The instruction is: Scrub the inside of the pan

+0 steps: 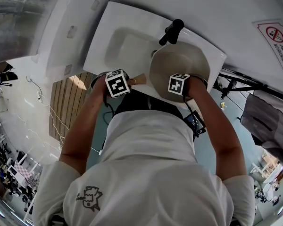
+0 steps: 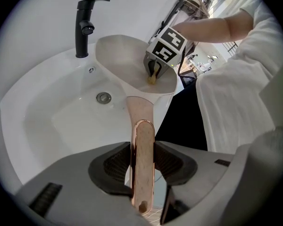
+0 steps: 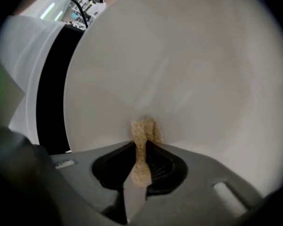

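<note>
Gripping pan handle [image 2: 140, 114] in left claw [image 2: 142, 166] over sink [image 2: 47, 117]; holding tan scouring pad [image 3: 144, 131], pinched in right claw [image 3: 141, 161], against inside of pan [image 2: 125, 55].

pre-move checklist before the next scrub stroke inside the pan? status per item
1. Grip of left gripper on pan handle: ok, jaws clamped on it.
2. Grip of right gripper on scrub pad: ok, pad pinched between the jaws.
3. Scrub pad tip against the inside of the pan: ok, it appears to touch.
4. Pan held at the sink, apart from the faucet: ok.
5. Water or soap in the pan: cannot tell; none visible.
</note>
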`<state>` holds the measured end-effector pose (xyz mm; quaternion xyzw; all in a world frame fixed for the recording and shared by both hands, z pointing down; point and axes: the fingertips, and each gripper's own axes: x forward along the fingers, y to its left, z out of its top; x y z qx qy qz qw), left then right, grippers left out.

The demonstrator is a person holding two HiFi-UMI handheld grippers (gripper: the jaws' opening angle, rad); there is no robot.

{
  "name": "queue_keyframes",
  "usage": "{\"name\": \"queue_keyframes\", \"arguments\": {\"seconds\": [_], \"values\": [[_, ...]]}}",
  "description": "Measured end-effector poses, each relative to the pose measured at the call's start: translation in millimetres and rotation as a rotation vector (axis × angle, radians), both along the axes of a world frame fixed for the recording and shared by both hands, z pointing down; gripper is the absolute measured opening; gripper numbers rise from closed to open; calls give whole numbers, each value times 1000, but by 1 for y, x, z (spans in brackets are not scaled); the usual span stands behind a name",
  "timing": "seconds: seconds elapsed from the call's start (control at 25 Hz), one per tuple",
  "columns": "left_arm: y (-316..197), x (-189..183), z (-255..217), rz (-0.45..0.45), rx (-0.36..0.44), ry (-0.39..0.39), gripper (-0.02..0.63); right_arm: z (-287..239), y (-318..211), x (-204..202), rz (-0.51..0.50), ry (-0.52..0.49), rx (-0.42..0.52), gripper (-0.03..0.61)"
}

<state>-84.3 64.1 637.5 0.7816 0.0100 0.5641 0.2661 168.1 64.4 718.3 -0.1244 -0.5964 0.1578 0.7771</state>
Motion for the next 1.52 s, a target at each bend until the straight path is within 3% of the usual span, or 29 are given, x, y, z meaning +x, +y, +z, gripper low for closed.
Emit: {"name": "queue_keyframes", "arguments": {"seconds": [0.16,0.28,0.44,0.56,0.72,0.88,1.0,1.08,1.2,1.32,1.52], "values": [[0,1,0,5,-5,-4,156,3,-50,39,-83,157,166,66],[-1,1,0,15,-4,-11,156,3,-102,42,-83,168,359,66],[-1,3,-1,14,1,-9,156,-2,-155,5,-29,7,590,67],[-1,2,0,22,3,-16,156,-3,-165,-31,-33,-134,655,67],[1,-3,1,27,-1,-26,156,-3,-160,-45,26,-209,687,60],[0,-1,0,18,7,-15,156,-11,-137,-82,143,-407,606,68],[2,1,1,26,8,-20,156,-17,-108,-123,206,-531,481,69],[2,1,3,34,10,-30,156,-19,-90,-140,283,-591,369,71],[3,-1,4,39,5,-38,156,-27,-61,-146,546,-657,79,69],[2,-3,4,33,3,-39,156,-34,-23,-135,636,-619,-192,66],[1,-6,3,30,13,-41,156,-43,26,-92,620,-358,-454,66]]}}
